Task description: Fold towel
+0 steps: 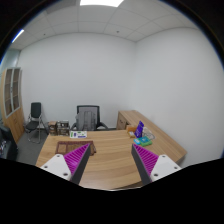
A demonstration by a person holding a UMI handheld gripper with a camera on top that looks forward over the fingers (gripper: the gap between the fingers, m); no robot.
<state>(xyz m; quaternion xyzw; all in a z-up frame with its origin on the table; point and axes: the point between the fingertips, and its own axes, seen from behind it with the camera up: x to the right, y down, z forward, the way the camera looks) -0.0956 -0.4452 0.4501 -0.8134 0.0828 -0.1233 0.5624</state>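
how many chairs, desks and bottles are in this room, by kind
office chairs: 2, one by the far wall and one behind the desk
wooden desks: 1, L-shaped
purple bottles: 1, standing on the desk beyond the gripper, whose fingers are open and hold nothing
total: 4
No towel shows in this view.
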